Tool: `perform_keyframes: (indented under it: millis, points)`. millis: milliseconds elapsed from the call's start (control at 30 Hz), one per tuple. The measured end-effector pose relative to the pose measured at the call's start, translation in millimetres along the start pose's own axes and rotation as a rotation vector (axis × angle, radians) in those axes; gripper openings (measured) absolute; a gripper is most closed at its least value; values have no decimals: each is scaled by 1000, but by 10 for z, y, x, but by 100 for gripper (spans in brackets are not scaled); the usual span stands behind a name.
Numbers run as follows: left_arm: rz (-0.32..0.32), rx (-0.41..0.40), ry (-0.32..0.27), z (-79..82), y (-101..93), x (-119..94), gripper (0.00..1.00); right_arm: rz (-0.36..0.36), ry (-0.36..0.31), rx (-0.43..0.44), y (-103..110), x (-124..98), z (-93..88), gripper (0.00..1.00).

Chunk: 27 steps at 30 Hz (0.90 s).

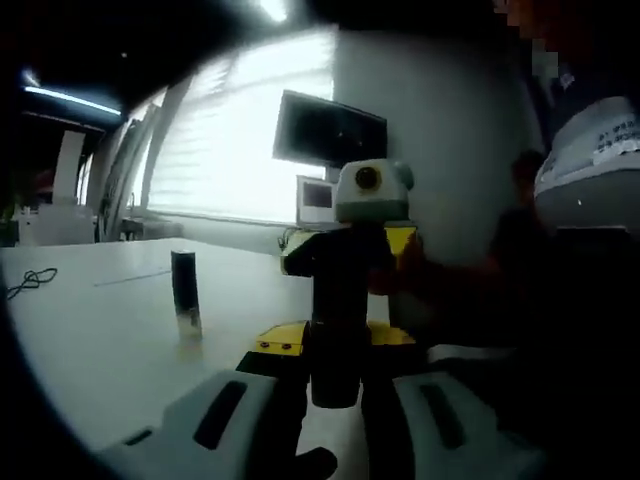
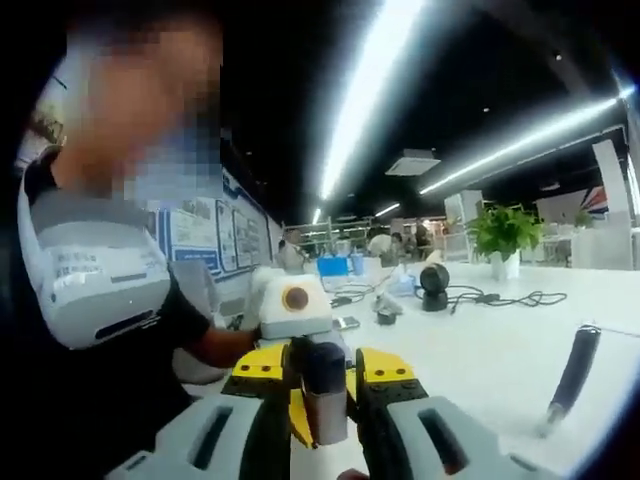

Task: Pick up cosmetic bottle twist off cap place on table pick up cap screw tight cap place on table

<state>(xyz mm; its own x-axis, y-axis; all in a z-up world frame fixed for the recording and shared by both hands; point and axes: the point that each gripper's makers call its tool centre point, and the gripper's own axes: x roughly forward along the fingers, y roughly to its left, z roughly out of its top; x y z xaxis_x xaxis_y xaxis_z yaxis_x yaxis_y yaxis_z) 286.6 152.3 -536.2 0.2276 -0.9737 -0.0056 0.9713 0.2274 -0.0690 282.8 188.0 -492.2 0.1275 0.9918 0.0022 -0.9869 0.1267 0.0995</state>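
Right gripper view: the cosmetic bottle [image 2: 325, 415] is held off the white table [image 2: 500, 360], a smooth, pale silvery cylinder topped by a rounded dark cap [image 2: 325, 365]. The right gripper [image 2: 325, 435] has its grey jaws drawn in narrow on the silvery body. The left gripper [image 2: 322, 368] faces it from the far side, its yellow jaws set close on the cap. Whether the bottle holds anything cannot be told.

Well apart on the right, a second dark tube [image 2: 573, 375] stands on the table. Far off, a white pot [image 2: 505, 265] holds a leafy green plant [image 2: 503, 232].

From the left gripper view the bottle [image 1: 337, 300] looks dark, caught between the left gripper [image 1: 335, 400] nearby and the right gripper [image 1: 335, 340] beyond. To the left, the dark tube [image 1: 185, 290] stands upright on the matte tabletop [image 1: 100, 340], its lower part glossy. A dark monitor [image 1: 330, 130] sits against the bright window.
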Motion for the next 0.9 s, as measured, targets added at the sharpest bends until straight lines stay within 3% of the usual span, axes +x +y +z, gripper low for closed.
perform_keyframes:
  millis: [267, 633, 900]
  points:
    - [-78, 8, -10, 37, -114, 15, 10, 50, 50, -75, 106, 74, -31, 20]
    - [-125, 14, -10, 40, -164, 14, 10, 75, 51, -56, 137, 78, -65, 12]
    - [-110, 1, -6, -3, -125, 28, 10, 51, 33, -21, 86, 63, -104, 11]
